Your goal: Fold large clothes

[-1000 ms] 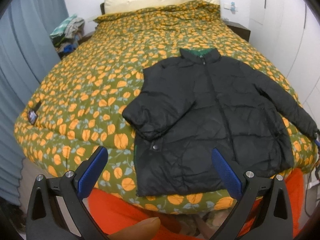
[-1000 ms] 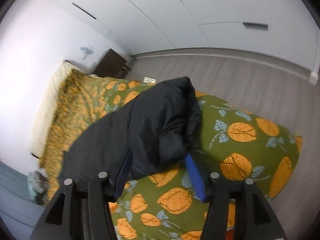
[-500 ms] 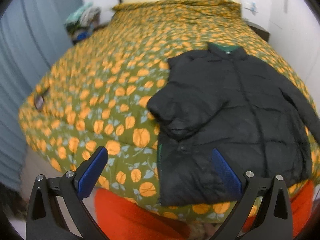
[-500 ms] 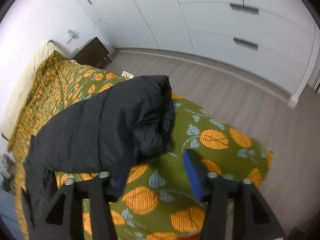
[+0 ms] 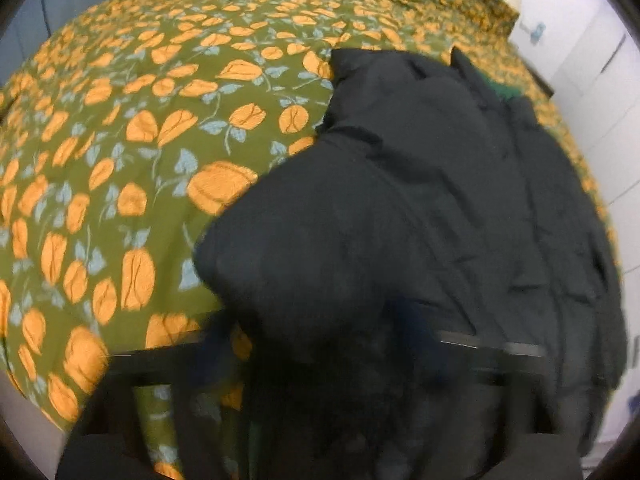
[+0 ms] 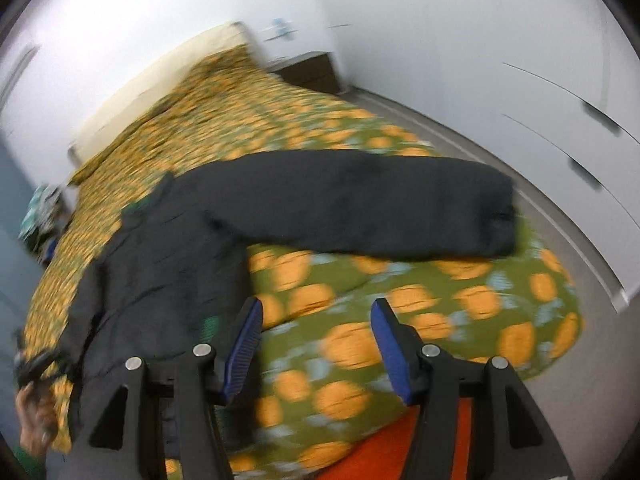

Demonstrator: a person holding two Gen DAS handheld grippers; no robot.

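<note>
Right wrist | jacket (image 6: 168,276) sleeve lies crosswise | right gripper (image 6: 316,344) apart, empty | left gripper (image 5: 320,360) closing on jacket

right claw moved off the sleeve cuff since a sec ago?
Yes. The right claw has backed away from the cuff, toward the bed's foot edge; its pads now frame only the floral duvet.

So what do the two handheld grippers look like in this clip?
The right gripper has a black angular frame with silver bolts and ribbed blue pads. The left gripper is motion-blurred: dark frame, bluish fingers, nothing finer legible.
</note>
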